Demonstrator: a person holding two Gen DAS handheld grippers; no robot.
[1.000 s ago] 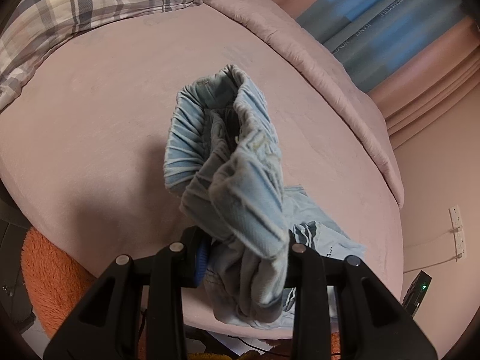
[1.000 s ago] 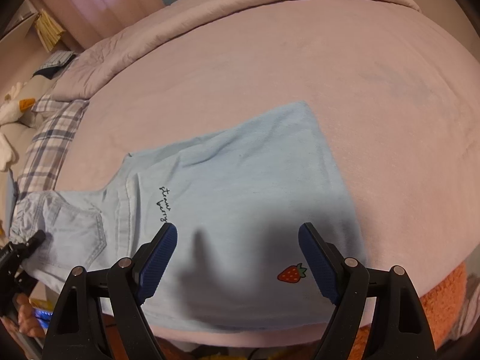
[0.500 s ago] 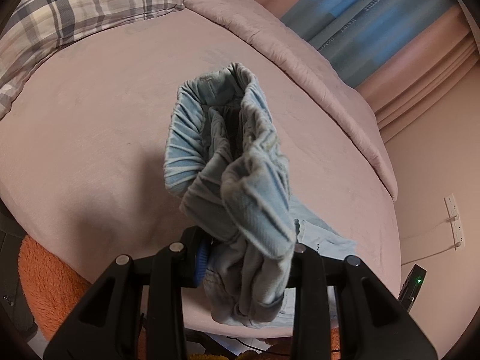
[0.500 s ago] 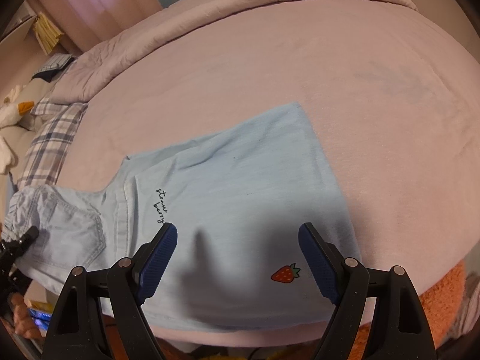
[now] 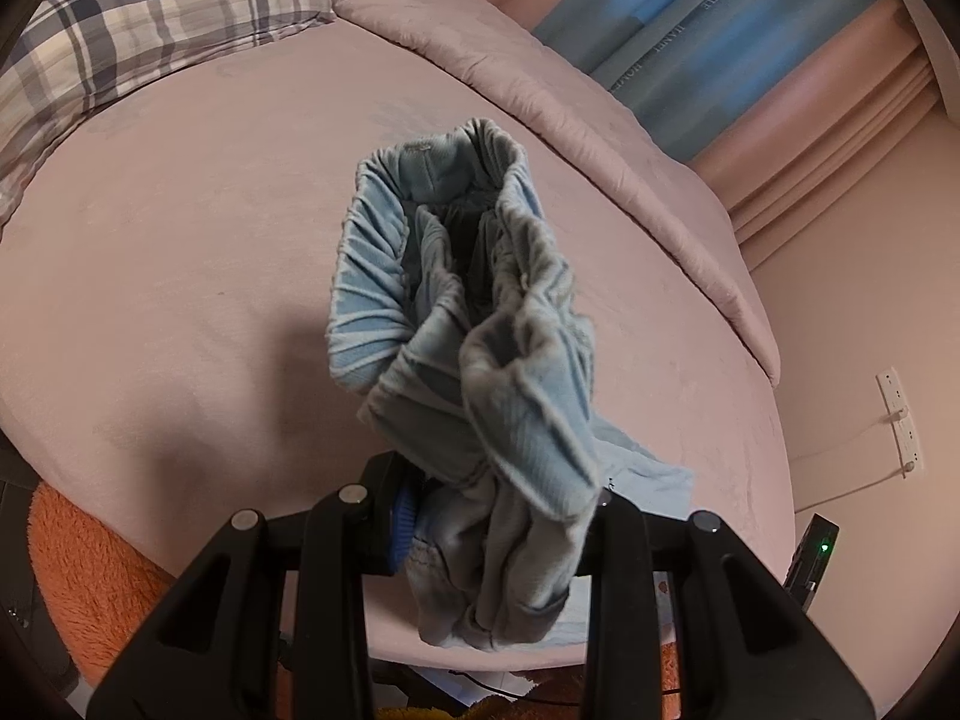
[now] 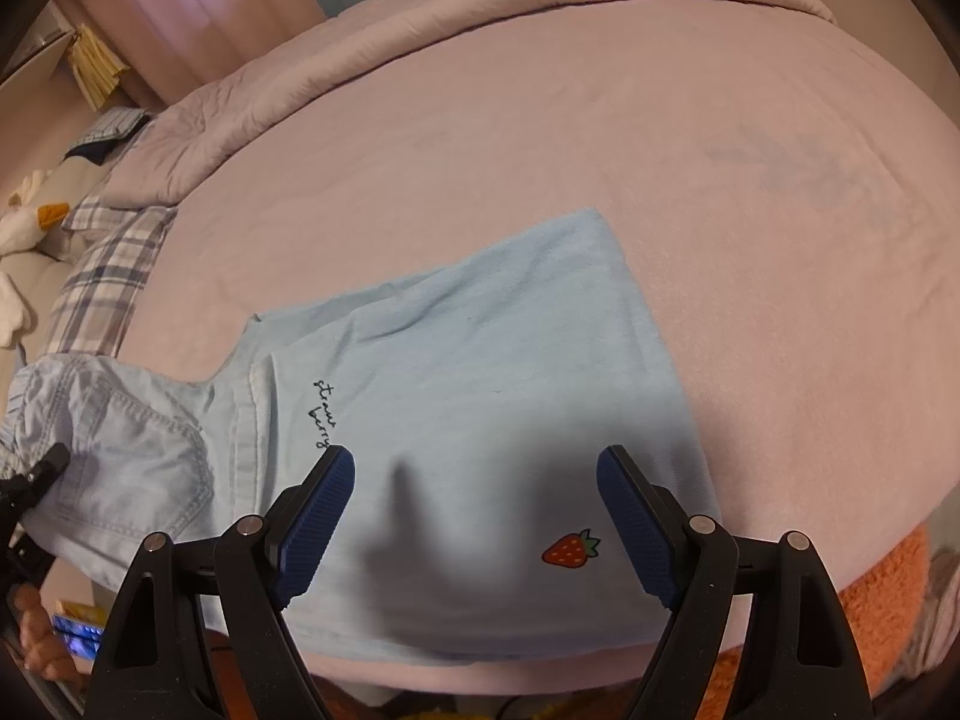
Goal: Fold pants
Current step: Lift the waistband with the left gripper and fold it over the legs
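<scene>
With the left gripper clenched on the bunched waistband and the right gripper released above the pants near the bed's front edge, an unpinned leg risks dragging crooked.

The left wrist view looks along its tool across the bed toward the curtains, while the right wrist view hovers close above the same bed, facing down.

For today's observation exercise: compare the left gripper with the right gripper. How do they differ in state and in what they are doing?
The left gripper is shut on the pants' bunched waistband, lifting it off the bed; the right gripper is open, holding nothing. The left has cloth between its fingers; the right hovers above the flat pants legs. Both have black frames and blue pads.
</scene>
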